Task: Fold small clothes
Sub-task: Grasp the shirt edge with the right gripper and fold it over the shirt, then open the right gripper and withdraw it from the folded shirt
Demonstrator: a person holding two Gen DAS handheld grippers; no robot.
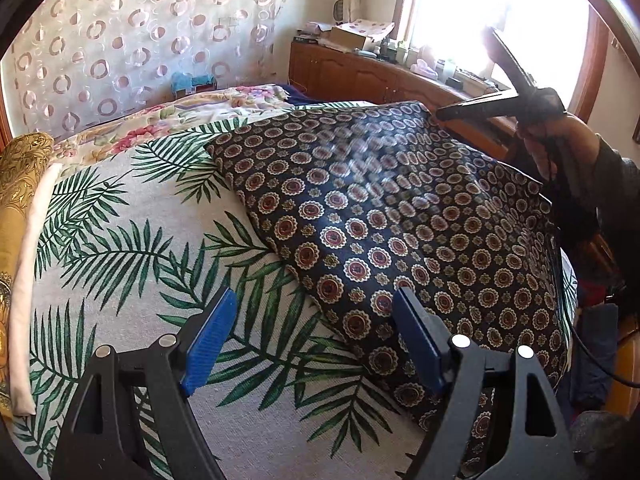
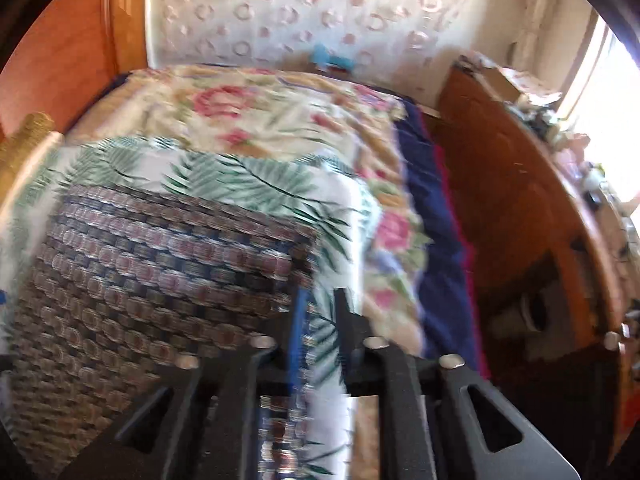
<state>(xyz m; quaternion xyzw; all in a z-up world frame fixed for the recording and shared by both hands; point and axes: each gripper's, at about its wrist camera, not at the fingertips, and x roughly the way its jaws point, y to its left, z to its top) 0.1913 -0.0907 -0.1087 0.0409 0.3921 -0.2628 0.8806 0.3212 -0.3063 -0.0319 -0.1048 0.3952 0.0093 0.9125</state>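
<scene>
A dark cloth (image 1: 400, 220) printed with red and cream medallions lies spread flat on the leaf-print sheet (image 1: 120, 240) of a bed. My left gripper (image 1: 316, 304) hangs open just above the sheet, blue pads wide apart, at the cloth's near left edge. A hand (image 1: 552, 148) holds my right gripper (image 1: 438, 113) at the cloth's far right corner. In the blurred right wrist view the right gripper (image 2: 320, 300) has its jaws a narrow way apart. The sheet shows in the gap, and the cloth (image 2: 160, 280) ends at the left finger.
A floral quilt (image 1: 180, 120) covers the far half of the bed. A gold pillow (image 1: 20, 168) lies at the left edge. A cluttered wooden cabinet (image 1: 360, 76) runs under the bright window along the right side of the bed. A circle-patterned curtain hangs behind.
</scene>
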